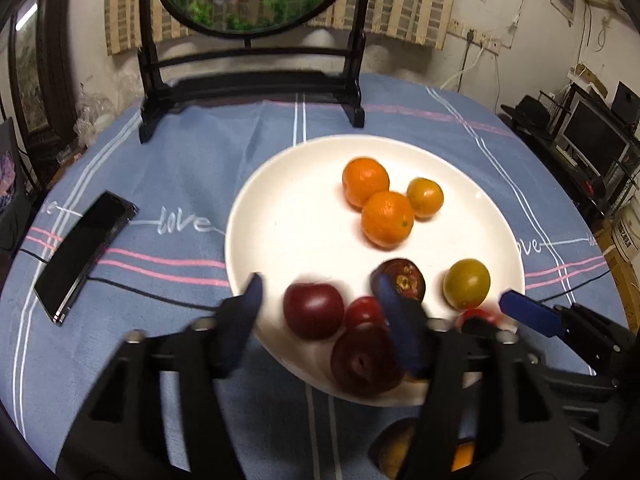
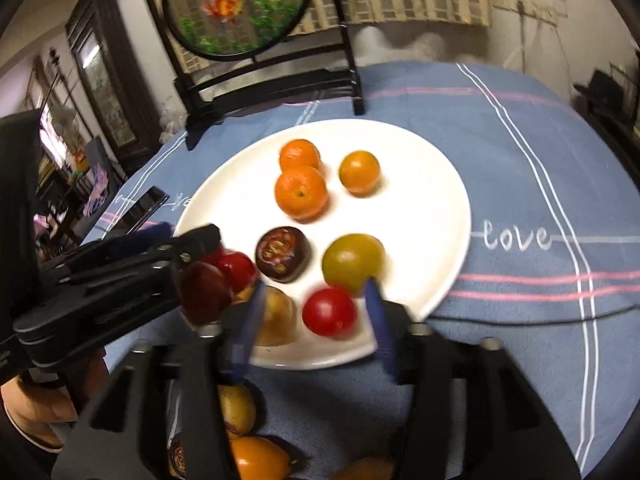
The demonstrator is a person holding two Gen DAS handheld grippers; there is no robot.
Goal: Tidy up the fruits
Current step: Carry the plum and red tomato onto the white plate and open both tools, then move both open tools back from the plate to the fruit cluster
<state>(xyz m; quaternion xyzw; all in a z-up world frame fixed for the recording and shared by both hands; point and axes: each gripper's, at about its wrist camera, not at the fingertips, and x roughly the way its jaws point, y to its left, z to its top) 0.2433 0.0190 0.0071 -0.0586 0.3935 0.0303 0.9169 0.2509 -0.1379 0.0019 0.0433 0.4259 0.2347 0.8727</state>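
A white plate [image 1: 280, 208] [image 2: 424, 200] on the blue cloth holds three oranges [image 1: 387, 218] [image 2: 301, 192], a green-yellow citrus [image 1: 466, 283] [image 2: 353, 264], a dark round fruit [image 1: 402, 280] [image 2: 283, 254], dark red plums and small red tomatoes. My left gripper [image 1: 322, 296] is open at the plate's near rim. A plum [image 1: 314, 312] and a tomato [image 1: 362, 312] lie loose between its blue fingers. My right gripper [image 2: 316, 286] is open around a red tomato [image 2: 329, 312] without touching it. A brownish fruit [image 2: 278, 316] lies by its left finger.
A black phone [image 1: 86, 252] with a cable lies left of the plate. A dark wooden stand with a round painted screen [image 1: 252, 80] rises at the table's back. More fruits [image 2: 240, 408] sit in a dark container under the grippers, at the near edge.
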